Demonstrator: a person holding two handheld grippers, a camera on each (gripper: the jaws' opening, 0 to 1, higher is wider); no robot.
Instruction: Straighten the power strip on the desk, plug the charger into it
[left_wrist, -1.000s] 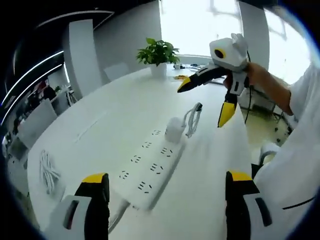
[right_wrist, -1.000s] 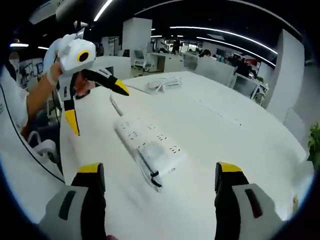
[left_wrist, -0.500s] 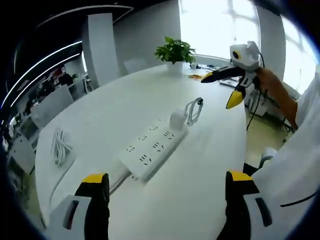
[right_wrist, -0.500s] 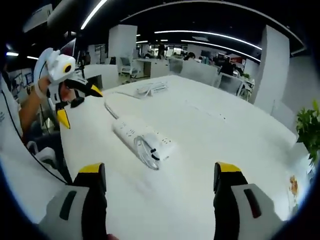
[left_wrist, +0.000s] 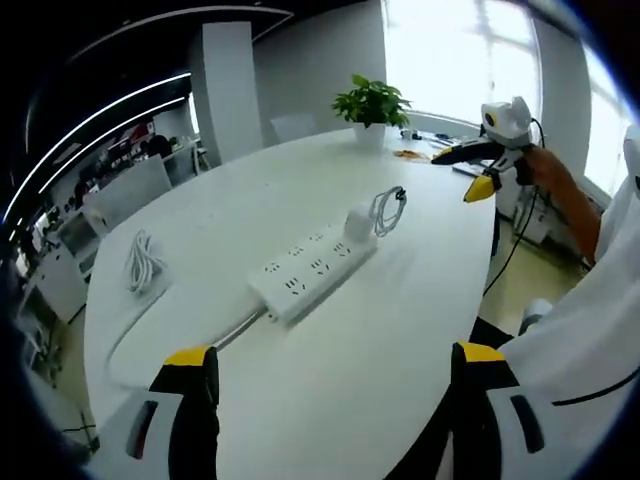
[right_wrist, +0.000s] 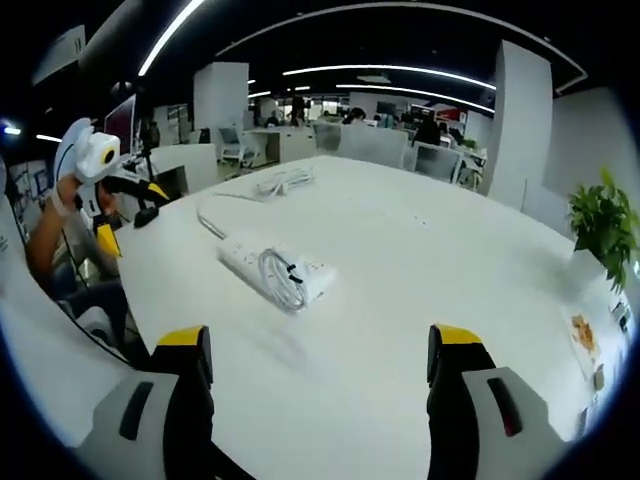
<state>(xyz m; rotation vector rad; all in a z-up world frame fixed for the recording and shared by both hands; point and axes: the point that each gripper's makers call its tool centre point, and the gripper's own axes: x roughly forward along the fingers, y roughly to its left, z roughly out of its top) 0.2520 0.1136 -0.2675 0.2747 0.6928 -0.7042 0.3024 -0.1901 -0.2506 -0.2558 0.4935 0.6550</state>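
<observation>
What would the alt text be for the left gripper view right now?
A white power strip lies diagonally on a white oval desk with a white charger at its far end, its coiled cable beside it. The left gripper hangs open in the foreground, holding nothing; the right gripper hovers open past the far desk edge, near a potted plant.

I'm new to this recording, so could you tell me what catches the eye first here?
A white power strip lies mid-table with a white charger and its coiled cable at its far end. Both grippers, left gripper and right gripper, hover open and empty. A potted plant stands at the table's far edge.
</observation>
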